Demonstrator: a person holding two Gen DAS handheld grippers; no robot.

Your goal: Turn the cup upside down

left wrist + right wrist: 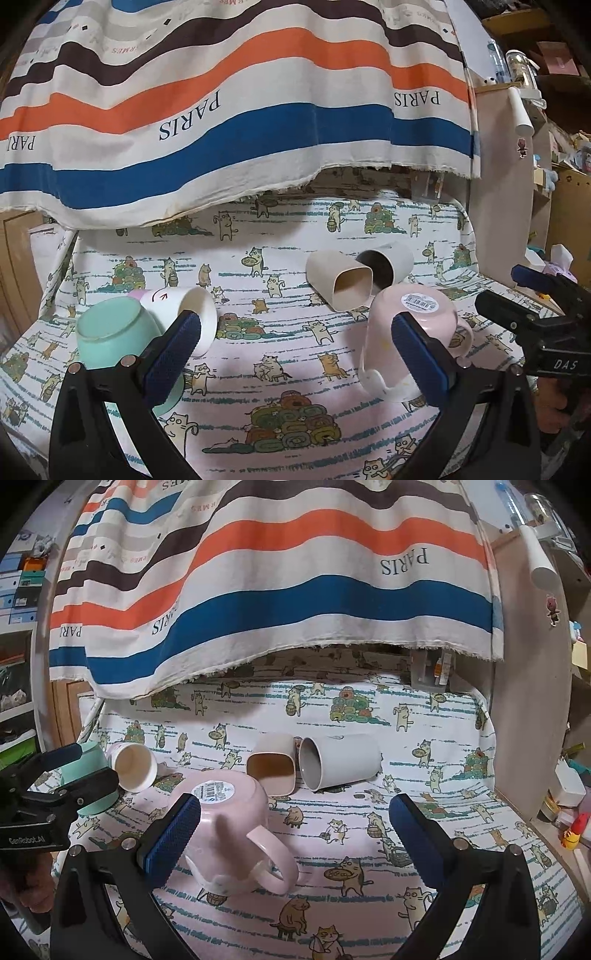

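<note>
Right wrist: pink mug (225, 812) inverted, beige cup (271, 764) behind.

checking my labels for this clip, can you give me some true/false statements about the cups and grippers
1. The pink mug is bottom-up, barcode sticker on top. True.
2. The grey cup stands upright. False: it lies on its side.
3. The right gripper is clamped on the pink mug. False: its jaws are wide open.
4. The beige square cup lies on its side beside the grey cup. True.
5. The left gripper is open. True.
</note>
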